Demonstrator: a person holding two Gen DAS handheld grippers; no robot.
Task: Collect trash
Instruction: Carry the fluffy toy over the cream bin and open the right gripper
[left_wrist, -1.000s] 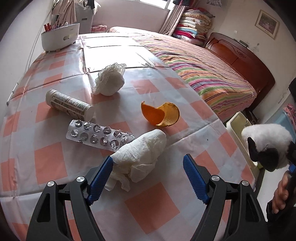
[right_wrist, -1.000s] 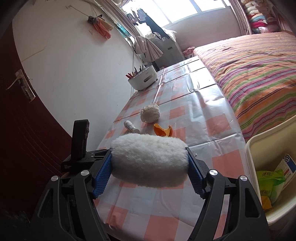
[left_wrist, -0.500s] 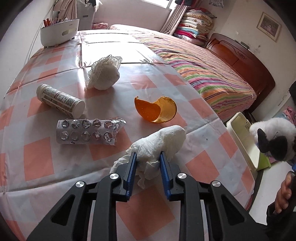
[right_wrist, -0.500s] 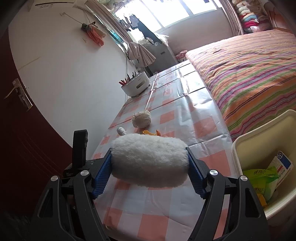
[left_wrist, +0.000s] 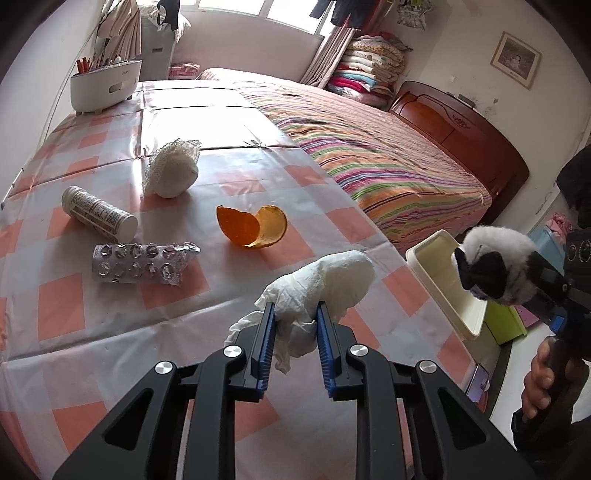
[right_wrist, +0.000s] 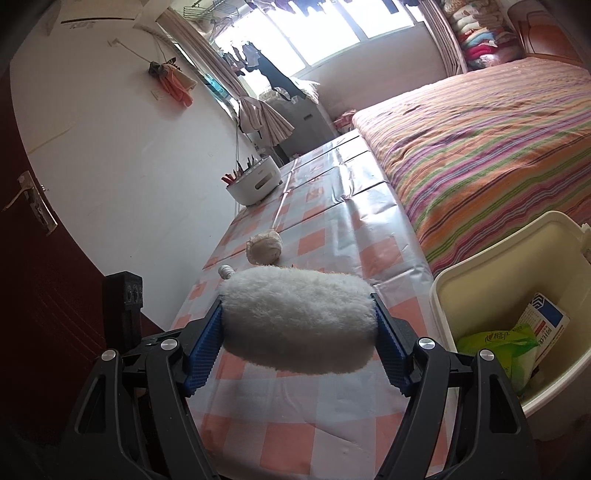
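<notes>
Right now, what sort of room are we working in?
Most likely a home bedroom. A bed with a striped cover and a wooden headboard runs along the table, folded quilts are stacked by the window, and laundry hangs there.

Each hand-held gripper (left_wrist: 294, 328) has black angular arms, silver screws and blue ribbed pads (right_wrist: 204, 341).

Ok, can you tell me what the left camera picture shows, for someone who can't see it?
The left gripper pinches a crumpled white tissue above a checked table. Behind lie an orange peel, an empty pill pack and a small bottle.
</notes>
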